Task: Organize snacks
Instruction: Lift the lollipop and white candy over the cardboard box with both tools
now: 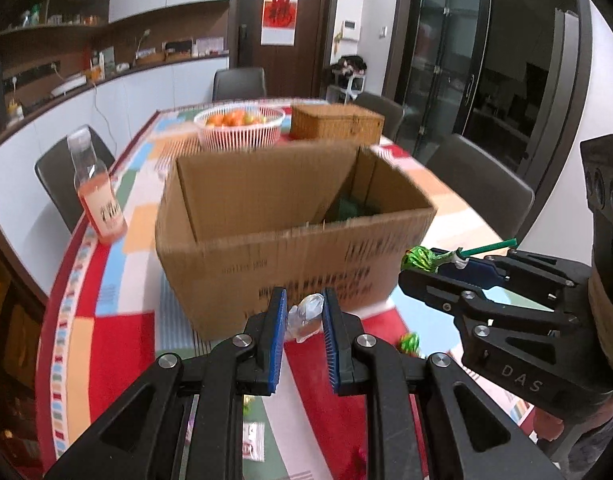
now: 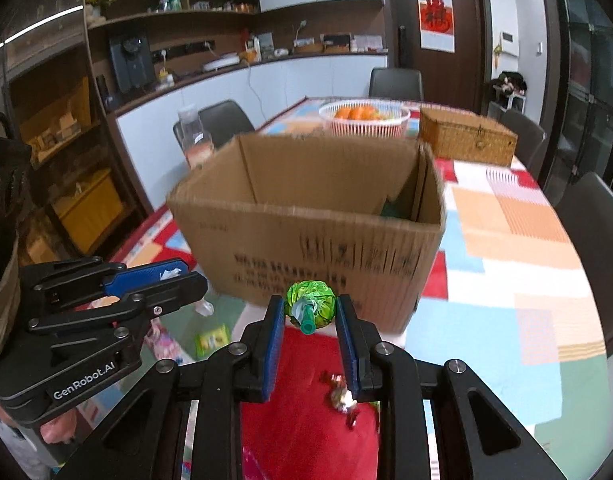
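Currently a clear candy (image 1: 306, 314) is clenched by the left claw (image 1: 304, 332), a green lollipop (image 2: 310, 304) by the right claw (image 2: 311, 322); the box (image 2: 306, 216) stands at 12 o'clock.

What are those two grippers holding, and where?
Left gripper: clear-wrapped candy, by its middle. Right gripper: green-wrapped lollipop, by its head, stick free.

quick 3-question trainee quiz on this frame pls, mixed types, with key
1. True or false: the right gripper holds a green-wrapped lollipop.
2. What does the left gripper grip? A) clear-wrapped candy B) bottle C) orange
3. Fill in: behind the cardboard box stand a white fruit basket and a ___ chest.

Key: 1 true; 2 A; 3 wicker
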The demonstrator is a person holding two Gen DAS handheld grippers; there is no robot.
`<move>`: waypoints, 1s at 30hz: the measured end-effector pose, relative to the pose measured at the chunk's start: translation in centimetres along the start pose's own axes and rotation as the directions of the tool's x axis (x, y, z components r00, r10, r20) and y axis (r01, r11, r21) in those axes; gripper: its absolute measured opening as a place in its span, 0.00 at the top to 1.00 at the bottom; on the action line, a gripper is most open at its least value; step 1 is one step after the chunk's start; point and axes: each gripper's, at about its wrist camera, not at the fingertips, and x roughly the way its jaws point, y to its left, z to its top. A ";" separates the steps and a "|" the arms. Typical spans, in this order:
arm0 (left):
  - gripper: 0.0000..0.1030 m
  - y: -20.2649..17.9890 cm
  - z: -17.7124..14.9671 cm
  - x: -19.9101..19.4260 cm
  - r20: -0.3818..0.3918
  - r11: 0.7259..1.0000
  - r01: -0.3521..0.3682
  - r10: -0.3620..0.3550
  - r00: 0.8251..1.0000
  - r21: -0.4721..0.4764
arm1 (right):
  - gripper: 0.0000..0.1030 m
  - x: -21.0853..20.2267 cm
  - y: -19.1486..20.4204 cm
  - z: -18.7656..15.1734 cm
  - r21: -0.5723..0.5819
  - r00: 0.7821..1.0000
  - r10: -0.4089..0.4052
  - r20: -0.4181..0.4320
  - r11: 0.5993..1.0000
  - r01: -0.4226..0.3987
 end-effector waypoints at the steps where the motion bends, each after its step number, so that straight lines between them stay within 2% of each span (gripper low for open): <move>1: 0.82 0.0 0.5 -0.2 0.011 1.000 0.000 0.000 1.000 0.000 | 0.74 -0.1 0.0 0.4 0.001 1.000 -0.001 0.010 1.000 0.001; 7: 0.82 0.4 3.0 -0.5 0.055 1.000 -0.014 0.014 0.998 0.000 | 0.74 -0.3 -0.6 2.8 0.005 0.998 -0.007 0.059 1.000 0.006; 14: 0.82 0.8 5.6 0.1 0.083 0.999 -0.049 0.047 0.995 0.021 | 0.74 0.3 -1.5 5.0 0.016 0.997 -0.010 0.073 1.000 0.009; 20: 0.82 1.7 7.2 1.8 0.067 0.998 -0.066 0.065 0.996 0.011 | 0.74 1.2 -1.8 6.2 0.013 0.997 -0.025 0.070 1.000 0.024; 28: 0.82 2.5 7.6 4.5 0.012 0.997 -0.079 0.079 0.997 -0.008 | 0.74 3.1 -2.5 7.2 0.022 0.998 -0.047 0.039 0.999 0.047; 29: 0.81 2.6 7.6 4.9 0.002 0.997 -0.083 0.083 0.997 -0.008 | 0.73 3.4 -2.6 7.3 0.030 0.998 -0.051 0.034 0.998 0.050; 30: 0.74 2.7 7.6 5.1 -0.005 0.996 -0.086 0.085 0.996 -0.008 | 0.73 3.6 -2.9 7.3 0.044 0.998 -0.051 0.032 0.998 0.049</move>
